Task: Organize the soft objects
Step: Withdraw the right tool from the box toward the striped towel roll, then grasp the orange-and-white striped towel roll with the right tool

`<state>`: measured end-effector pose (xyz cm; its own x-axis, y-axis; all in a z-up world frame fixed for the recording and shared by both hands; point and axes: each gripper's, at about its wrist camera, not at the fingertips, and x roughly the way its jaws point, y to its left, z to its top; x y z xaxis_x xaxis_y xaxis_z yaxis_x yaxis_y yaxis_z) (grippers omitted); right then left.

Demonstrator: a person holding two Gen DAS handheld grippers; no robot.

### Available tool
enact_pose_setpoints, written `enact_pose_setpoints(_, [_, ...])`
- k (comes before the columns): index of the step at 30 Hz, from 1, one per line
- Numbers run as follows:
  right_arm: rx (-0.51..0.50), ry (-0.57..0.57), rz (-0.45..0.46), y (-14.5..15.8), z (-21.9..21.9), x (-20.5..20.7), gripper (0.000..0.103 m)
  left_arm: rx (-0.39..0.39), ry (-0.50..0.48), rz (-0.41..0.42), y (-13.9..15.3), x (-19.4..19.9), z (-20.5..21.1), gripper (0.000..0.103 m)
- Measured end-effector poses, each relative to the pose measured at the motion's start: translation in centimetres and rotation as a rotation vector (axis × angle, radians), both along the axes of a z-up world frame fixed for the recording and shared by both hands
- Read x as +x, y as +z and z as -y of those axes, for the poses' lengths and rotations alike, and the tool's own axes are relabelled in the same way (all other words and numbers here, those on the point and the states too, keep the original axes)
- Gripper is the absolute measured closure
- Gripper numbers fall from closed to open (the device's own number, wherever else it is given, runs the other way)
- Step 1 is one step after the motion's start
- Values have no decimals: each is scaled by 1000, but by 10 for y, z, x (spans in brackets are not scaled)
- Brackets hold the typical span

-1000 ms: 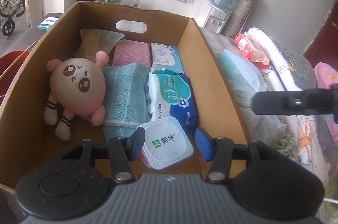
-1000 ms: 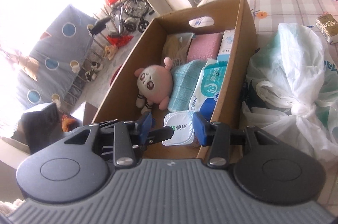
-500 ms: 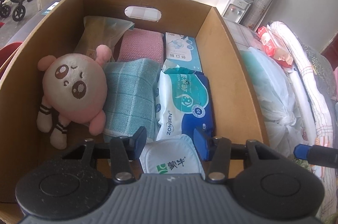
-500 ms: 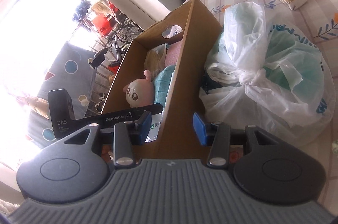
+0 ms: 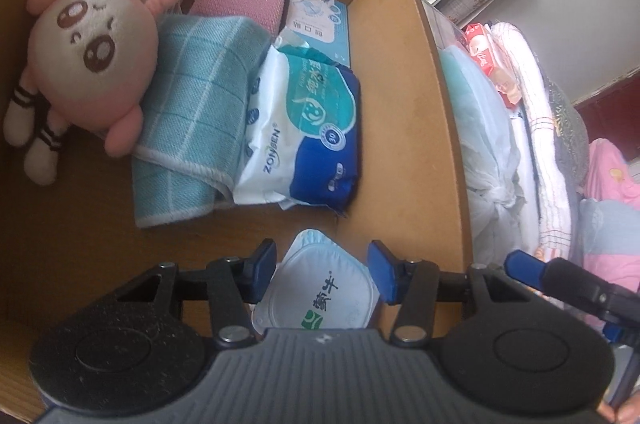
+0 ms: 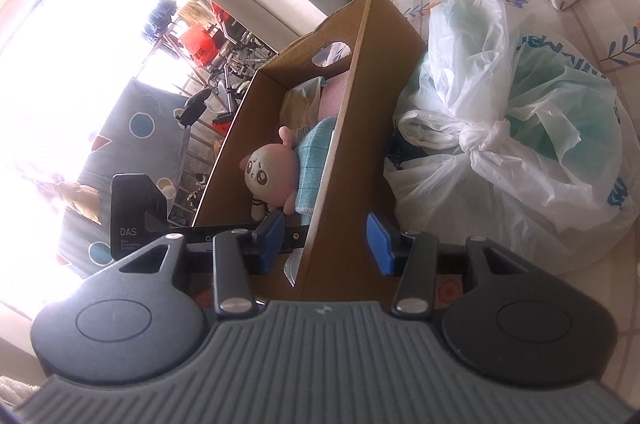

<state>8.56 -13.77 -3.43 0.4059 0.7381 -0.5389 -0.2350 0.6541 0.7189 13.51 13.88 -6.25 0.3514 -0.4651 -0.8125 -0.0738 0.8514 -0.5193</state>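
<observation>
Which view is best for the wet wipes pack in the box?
Left wrist. The wet wipes pack lies in full view there, between the teal towel and the wall of the cardboard box, print readable. In the right wrist view that same wall hides the pack entirely; only the plush toy and towel show.

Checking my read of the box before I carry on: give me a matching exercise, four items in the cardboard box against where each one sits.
Items:
1. plush doll
2. teal towel
3. wet wipes pack
4. yogurt cup

Places:
A. between the left gripper's fingers, near the front of the box
B. along the left side of the box
C. against the right wall of the cardboard box
D. in the middle, between doll and wipes

Pairs: 1-B, 2-D, 3-C, 4-A
</observation>
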Motion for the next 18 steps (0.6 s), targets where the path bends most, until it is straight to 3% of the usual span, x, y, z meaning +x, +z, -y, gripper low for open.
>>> enact_pose_setpoints(2, [2,-7,-7,-2,1,-1,56,-34,14,0,-3,-3,0,51])
enact_pose_setpoints(5, [0,-26,-10,-4,5,-7,54,-15,61,73,7,-13,-1,38])
enact_pose_setpoints(11, [-54,-148,64,-3,25,-31,45,186,129,397,61,-51,11,23])
enact_pose_setpoints(14, [-85,-226,98,-6,40,-48,44,242,80,531,86,-67,33,20])
enact_pose_setpoints(18, [-90,-318,102,-12,72,-68,44,236,-37,642,108,-80,77,17])
